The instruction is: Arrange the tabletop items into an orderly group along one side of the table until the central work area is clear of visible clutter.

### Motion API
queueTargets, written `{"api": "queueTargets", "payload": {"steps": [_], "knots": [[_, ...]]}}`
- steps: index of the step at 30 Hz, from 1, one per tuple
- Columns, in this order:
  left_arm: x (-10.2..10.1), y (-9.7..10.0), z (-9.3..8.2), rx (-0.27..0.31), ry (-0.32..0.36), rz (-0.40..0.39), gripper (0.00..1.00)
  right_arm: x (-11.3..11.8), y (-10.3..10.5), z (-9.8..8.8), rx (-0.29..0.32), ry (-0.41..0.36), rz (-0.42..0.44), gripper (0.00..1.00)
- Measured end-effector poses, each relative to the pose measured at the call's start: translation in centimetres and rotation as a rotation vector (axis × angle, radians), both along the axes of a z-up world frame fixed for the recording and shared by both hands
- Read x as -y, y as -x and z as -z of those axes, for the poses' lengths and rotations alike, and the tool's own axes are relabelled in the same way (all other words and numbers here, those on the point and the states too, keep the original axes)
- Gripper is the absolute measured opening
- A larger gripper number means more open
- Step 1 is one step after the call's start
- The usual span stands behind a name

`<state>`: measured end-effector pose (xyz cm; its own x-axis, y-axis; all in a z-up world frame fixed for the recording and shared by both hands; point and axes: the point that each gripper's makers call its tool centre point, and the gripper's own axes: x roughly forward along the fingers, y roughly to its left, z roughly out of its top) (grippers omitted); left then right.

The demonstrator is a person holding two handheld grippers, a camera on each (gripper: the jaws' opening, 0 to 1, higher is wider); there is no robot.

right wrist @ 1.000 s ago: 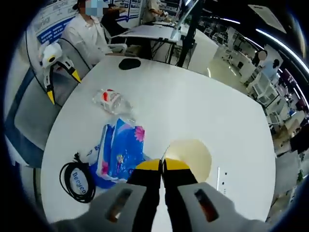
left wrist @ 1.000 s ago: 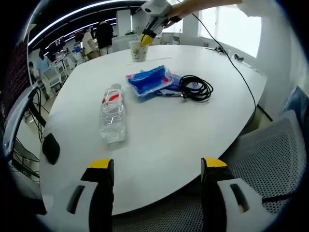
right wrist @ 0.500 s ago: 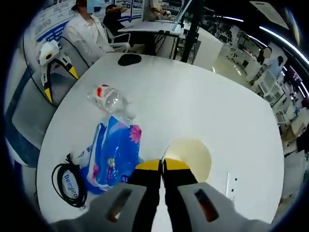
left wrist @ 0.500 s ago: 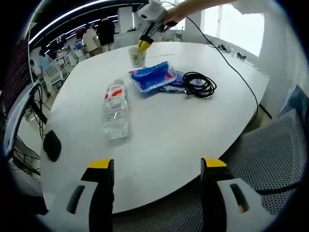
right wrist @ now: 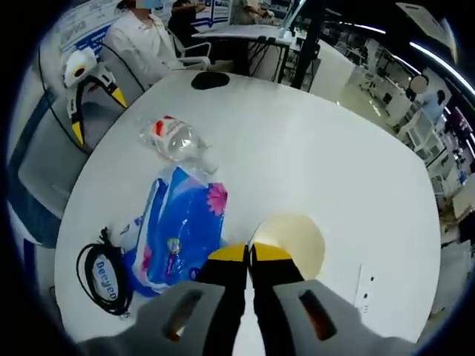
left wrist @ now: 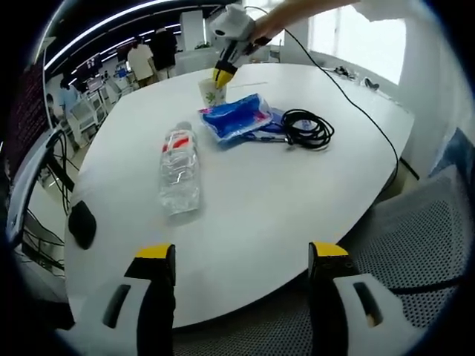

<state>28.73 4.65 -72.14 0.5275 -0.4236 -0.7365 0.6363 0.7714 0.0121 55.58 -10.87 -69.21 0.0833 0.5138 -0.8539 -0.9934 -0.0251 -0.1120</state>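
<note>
My right gripper [right wrist: 249, 254] is shut on the near rim of a pale paper cup [right wrist: 293, 237]; in the left gripper view that gripper [left wrist: 221, 75] pinches the cup [left wrist: 211, 92] at the table's far side. Just beside the cup lies a blue tissue pack [left wrist: 236, 119] [right wrist: 182, 230], with a coiled black cable [left wrist: 306, 130] [right wrist: 100, 271] past it. A clear water bottle [left wrist: 178, 178] [right wrist: 174, 139] lies on its side toward the table's middle. My left gripper [left wrist: 241, 252] hangs open off the table's near edge, holding nothing, and appears as the left gripper [right wrist: 96, 115] in the right gripper view.
A black mouse [left wrist: 82, 224] [right wrist: 210, 80] sits near the white table's edge [left wrist: 245, 297]. A mesh chair [left wrist: 415, 274] stands below my left gripper. A person in white [right wrist: 148, 52] sits by the table, with other desks and people behind.
My right gripper has brought the cup closer to the tissue pack. The left gripper stays open in place; bottle, pack and cable lie as before.
</note>
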Motion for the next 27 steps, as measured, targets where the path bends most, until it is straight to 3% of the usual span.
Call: {"api": "queueTargets", "payload": {"steps": [5, 17, 27], "knots": [[-0.1, 0.0, -0.1, 0.002, -0.001, -0.001, 0.74, -0.1, 0.1, 0.2, -0.024, -0.023, 0.052, 0.0], [-0.2, 0.0, -0.1, 0.008, -0.009, 0.004, 0.73, 0.1, -0.5, 0.5, -0.015, -0.024, 0.094, 0.01], [-0.4, -0.3, -0.4, 0.019, 0.005, -0.016, 0.74, 0.5, -1.1, -0.5, -0.013, -0.068, 0.206, 0.25]]}}
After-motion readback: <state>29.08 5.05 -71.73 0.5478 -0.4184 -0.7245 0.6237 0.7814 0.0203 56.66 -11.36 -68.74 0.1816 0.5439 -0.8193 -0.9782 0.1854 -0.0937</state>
